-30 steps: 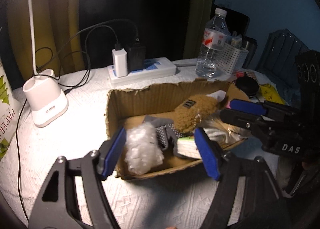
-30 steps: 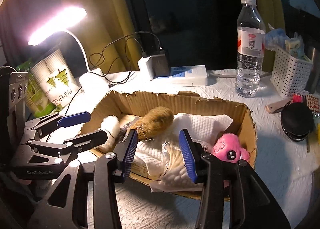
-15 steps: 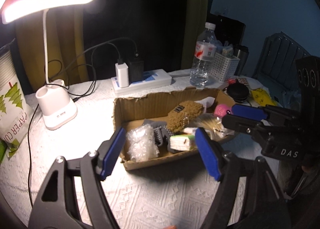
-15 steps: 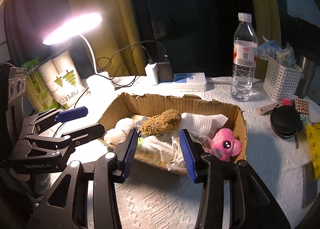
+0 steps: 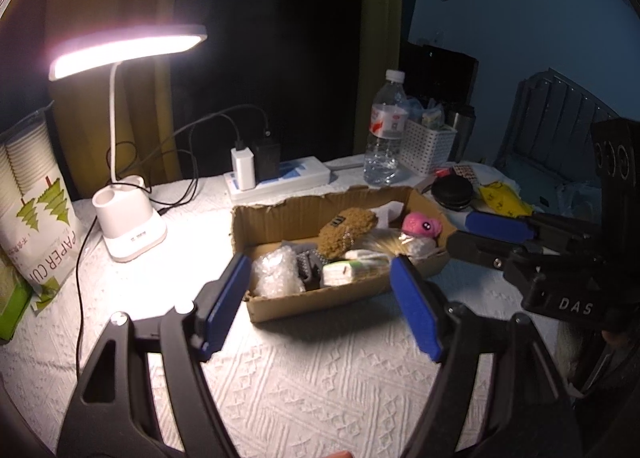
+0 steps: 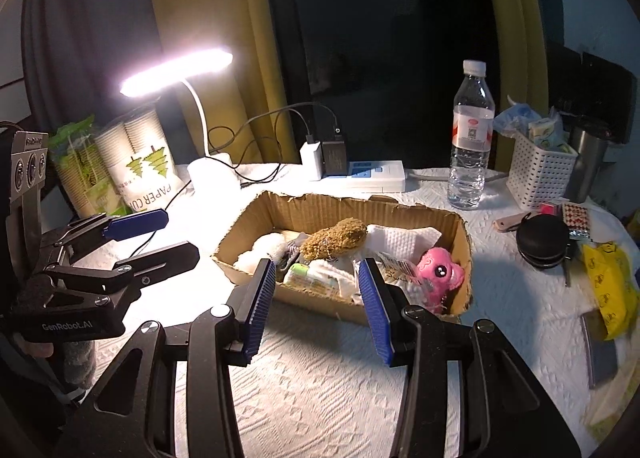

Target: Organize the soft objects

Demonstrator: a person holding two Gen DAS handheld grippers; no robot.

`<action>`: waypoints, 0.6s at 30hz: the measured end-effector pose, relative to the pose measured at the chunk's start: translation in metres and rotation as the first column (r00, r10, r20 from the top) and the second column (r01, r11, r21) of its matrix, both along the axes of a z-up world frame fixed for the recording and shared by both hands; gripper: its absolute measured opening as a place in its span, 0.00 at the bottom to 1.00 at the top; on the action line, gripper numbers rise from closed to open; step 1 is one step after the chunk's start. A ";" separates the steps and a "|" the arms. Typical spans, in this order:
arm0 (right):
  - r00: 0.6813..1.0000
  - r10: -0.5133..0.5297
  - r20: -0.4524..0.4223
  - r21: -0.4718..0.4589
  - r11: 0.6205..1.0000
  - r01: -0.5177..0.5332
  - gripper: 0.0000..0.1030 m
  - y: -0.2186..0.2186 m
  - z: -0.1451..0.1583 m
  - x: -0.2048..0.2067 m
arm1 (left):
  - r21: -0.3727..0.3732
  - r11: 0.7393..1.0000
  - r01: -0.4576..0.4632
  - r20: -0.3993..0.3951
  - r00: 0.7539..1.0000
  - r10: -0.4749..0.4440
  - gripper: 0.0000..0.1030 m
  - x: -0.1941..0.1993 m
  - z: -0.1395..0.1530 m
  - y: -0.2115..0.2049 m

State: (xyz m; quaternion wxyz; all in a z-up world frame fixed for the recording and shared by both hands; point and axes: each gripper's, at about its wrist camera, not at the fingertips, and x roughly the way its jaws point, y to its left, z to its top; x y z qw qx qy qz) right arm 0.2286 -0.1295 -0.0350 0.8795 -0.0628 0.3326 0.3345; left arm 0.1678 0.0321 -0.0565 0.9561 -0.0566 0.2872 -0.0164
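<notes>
Both hand-held grippers hang above the near part of the table with nothing between their blue pads: the left gripper is spread wide, and the right gripper is spread too, though less so. Each hovers just short of the cardboard box, apart from it.

That box sits in the middle of a table under a white textured cloth. Inside lie the soft things: a crumpled bubble-wrap wad at the left end, a brown fuzzy plush in the middle, a pink plush at the right end, a white paper towel against the far wall, and a pale green-and-white packet at the near wall.

A lit desk lamp stands far left on its white base, washing out the cloth near it. Left of it leans a sleeve of paper cups. Along the far edge run a power strip with two chargers plugged in, a water bottle and a white perforated basket. A black round case and a yellow bag lie to the right. Yellow curtains and a dark window back the scene.

A grey item under the brown plush is mostly covered, and I cannot tell what it is. The basket's contents are too dim to name.
</notes>
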 end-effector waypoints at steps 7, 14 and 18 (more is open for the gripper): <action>0.999 -0.007 0.039 0.003 1.000 0.007 0.45 -0.008 0.015 -0.026 | 0.004 1.000 0.004 0.035 0.999 -0.004 0.72 -0.024 0.012 -0.007; 0.997 -0.015 0.071 0.011 1.000 0.014 0.45 -0.015 0.029 -0.049 | 0.007 1.000 0.006 0.066 0.998 -0.006 0.72 -0.049 0.024 -0.009; 0.995 -0.016 0.096 0.012 1.000 0.015 0.45 -0.017 0.039 -0.063 | 0.009 1.000 0.009 0.088 0.996 -0.010 0.72 -0.063 0.031 -0.011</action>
